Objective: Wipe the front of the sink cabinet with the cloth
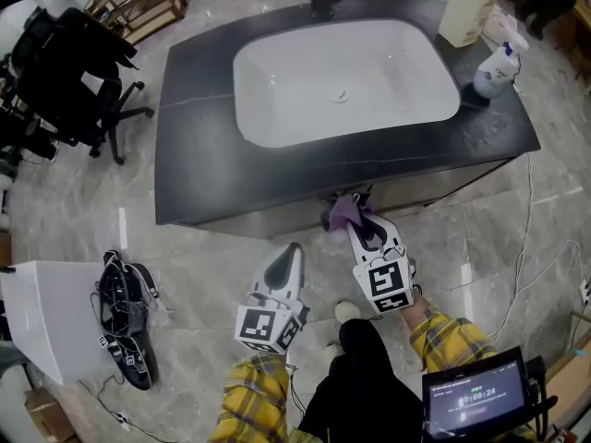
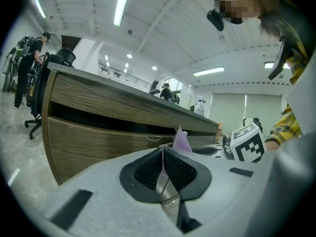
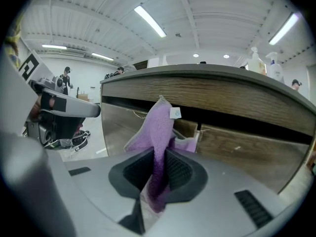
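Observation:
The purple cloth (image 1: 343, 212) (image 3: 159, 132) is pinched in my right gripper (image 1: 367, 232) (image 3: 157, 174), which is shut on it. The cloth stands up from the jaws close to the wood-grain front of the sink cabinet (image 3: 232, 102) (image 1: 305, 218), near its dark gap; contact cannot be told. My left gripper (image 1: 285, 268) (image 2: 163, 169) is shut and holds nothing. It hangs lower and to the left, pointing at the cabinet front (image 2: 98, 132). In the left gripper view the cloth (image 2: 181, 141) shows beyond the jaws, beside the right gripper's marker cube (image 2: 249, 144).
The dark countertop (image 1: 199, 109) holds a white basin (image 1: 342, 81), a spray bottle (image 1: 494, 67) and a large white jug (image 1: 469, 5) at the right. A black office chair (image 1: 65, 81) stands left. Cables and straps (image 1: 125, 317) lie on the floor. A screen (image 1: 473, 401) is at bottom right.

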The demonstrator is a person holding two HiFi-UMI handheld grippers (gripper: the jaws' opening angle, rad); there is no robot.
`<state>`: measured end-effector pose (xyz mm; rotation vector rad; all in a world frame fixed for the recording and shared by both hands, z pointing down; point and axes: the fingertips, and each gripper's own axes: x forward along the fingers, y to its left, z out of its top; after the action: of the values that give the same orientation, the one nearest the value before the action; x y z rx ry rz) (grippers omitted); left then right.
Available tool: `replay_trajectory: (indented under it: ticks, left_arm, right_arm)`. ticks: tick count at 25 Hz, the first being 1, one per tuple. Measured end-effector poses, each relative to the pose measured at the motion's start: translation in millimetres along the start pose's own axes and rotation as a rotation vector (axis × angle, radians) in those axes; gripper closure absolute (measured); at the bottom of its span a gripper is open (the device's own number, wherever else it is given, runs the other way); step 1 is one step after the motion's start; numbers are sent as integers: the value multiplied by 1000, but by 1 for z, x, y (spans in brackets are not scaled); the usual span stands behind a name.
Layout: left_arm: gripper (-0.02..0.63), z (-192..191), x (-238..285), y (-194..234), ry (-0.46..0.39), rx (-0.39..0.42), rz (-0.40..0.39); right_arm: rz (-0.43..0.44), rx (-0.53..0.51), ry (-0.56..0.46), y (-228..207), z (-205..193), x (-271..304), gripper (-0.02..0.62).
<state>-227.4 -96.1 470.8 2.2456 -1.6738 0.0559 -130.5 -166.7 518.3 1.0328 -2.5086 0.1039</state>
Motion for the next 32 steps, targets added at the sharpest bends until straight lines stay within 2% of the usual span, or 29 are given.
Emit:
replay_trajectory:
  ticks: [10,15,19,27,32]
  left_arm:
    - [597,-2,35,-38,4,9,-76]
    - [597,-4,31,-39,3,3,-61]
    - [597,-6,10,-16,1,2,4]
    - [597,-7,-68,48,-13,-27,204]
    - [597,-18,-120,89,-31,-61,312]
  right_arm:
    - [-91,42,24,-48,-20,-28,543]
    - [-59,50,-1,-29,-17,-31,543]
    - [19,32,-2,11,-15,-20,543]
    - [191,-11,0,94,1,7,544]
    - [287,-81,13,156,3,30,544]
